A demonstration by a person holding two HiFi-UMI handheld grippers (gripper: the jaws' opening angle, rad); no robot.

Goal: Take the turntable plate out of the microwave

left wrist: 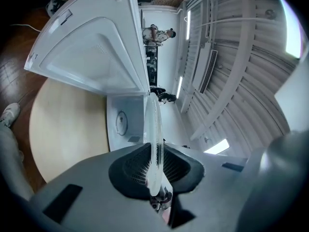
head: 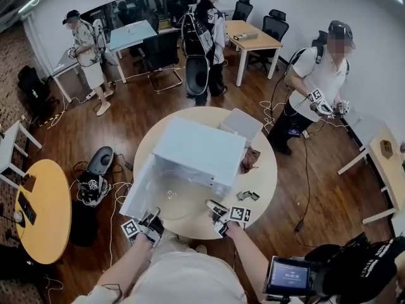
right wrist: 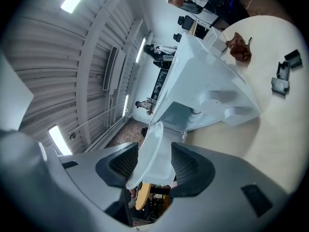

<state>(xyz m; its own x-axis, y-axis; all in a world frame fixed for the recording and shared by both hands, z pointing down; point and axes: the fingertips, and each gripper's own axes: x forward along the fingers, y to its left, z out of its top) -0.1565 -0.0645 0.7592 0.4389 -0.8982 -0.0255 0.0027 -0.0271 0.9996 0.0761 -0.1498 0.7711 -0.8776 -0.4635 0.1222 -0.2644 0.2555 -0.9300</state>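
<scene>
The white microwave (head: 199, 147) stands on the round wooden table (head: 262, 176), its door (head: 136, 195) swung open toward the front left. The clear glass turntable plate (head: 169, 195) hangs in front of the cavity. My left gripper (head: 152, 219) is shut on its near left rim; in the left gripper view the plate (left wrist: 154, 129) runs edge-on between the pressed pads of that gripper (left wrist: 155, 170). My right gripper (head: 215, 209) is at the plate's near right rim. In the right gripper view the plate (right wrist: 152, 153) sits between the jaws of this gripper (right wrist: 154, 166), which are open, with a gap to the right pad.
A reddish-brown bundle (head: 249, 159) and small dark parts (head: 248, 196) lie on the table right of the microwave, a white box (head: 242, 124) behind it. A yellow round table (head: 44, 208) is at the left. People stand at the back and right (head: 323, 75).
</scene>
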